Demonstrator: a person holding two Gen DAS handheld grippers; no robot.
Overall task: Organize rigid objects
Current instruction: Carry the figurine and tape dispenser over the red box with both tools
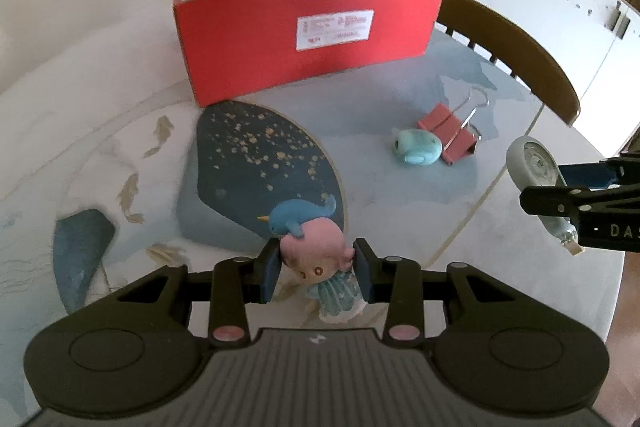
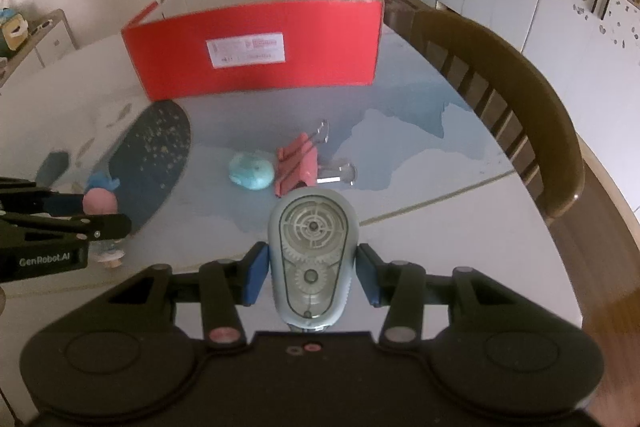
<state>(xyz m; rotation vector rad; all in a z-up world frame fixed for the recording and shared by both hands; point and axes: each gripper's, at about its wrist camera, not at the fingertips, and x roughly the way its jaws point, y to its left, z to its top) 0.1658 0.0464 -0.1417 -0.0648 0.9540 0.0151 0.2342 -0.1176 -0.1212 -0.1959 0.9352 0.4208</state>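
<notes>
Box (image 1: pixel 304 39) at 12 o'clock, nothing visible inside. Left gripper (image 1: pixel 316 267) clamped on figurine (image 1: pixel 316 259); right gripper (image 2: pixel 312 273) closed around tape dispenser (image 2: pixel 310 259). Clip (image 1: pixel 448 133), teal toy (image 1: pixel 418 147) at 2 o'clock, unsorted.

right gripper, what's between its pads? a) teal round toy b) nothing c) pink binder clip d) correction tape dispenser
d: the right gripper has its blue pads closed on the grey-blue correction tape dispenser, gears visible; the pink binder clip and teal round toy lie on the table.
</notes>
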